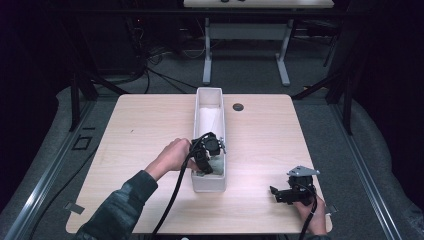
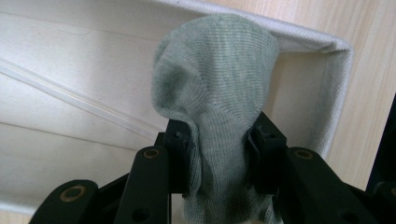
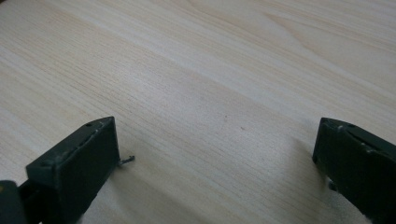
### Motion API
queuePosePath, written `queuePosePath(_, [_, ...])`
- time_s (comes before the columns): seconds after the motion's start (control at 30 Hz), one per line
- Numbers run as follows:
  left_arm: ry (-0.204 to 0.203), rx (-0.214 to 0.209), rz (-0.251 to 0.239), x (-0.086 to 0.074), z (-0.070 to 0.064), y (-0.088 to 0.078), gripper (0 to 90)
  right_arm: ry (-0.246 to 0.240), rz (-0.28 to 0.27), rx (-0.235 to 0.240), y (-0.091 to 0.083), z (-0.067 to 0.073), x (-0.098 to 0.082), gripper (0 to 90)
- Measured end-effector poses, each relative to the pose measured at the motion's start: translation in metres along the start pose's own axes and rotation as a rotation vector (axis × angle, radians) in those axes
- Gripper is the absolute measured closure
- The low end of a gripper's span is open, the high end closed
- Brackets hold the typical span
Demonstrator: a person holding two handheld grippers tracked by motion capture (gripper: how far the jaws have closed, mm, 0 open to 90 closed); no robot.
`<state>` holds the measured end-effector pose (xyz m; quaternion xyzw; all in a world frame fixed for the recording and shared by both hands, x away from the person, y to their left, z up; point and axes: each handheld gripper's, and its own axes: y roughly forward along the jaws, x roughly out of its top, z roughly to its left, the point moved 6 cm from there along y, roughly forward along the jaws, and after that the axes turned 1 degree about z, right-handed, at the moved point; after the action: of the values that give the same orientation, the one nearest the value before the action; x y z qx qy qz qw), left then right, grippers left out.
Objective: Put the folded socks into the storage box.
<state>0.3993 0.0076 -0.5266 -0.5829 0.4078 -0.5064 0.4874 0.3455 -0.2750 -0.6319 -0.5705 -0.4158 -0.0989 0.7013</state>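
Holding one grey-green knitted sock (image 2: 219, 88) in the left gripper (image 2: 219, 163), jaws clamped on the fabric from both sides; the sock hangs inside the near end of a long white fabric bin (image 1: 200, 107), close to its near corner.

Progress, as judged: sock brought into the bin but not released; left to do is opening the jaws, letting it drop to the floor of the bin and lifting the gripper clear. Whether other items lie deeper in the bin cannot be told.

Right gripper (image 3: 215, 154): jaws wide apart, nothing between them, resting low over bare table at the near right, well apart from the bin.

Surface: pale wood-grain table (image 1: 145, 125), square top, the bin lying lengthwise down its middle; a small dark round cap (image 1: 238, 106) just right of the bin's far end.

Room: dim, grey carpeted floor, cables trailing at the far left, a second table on white legs (image 1: 207, 55) beyond, dark frame struts at either side
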Motion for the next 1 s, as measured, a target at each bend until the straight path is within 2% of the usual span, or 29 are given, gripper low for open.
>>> queuePosePath(0.37, [0.003,-0.002,0.033,0.0,-0.001,0.011,65.2,0.0,0.0,0.0,0.0,0.0,0.0,0.0])
queuePosePath(0.67, [-0.017,-0.024,0.036,0.0,0.0,0.015,64.2,0.0,0.0,0.0,0.0,0.0,0.0,0.0])
queuePosePath(1.0, [-0.021,-0.01,0.07,0.0,0.001,0.023,63.5,0.0,0.0,0.0,0.0,0.0,0.0,0.0])
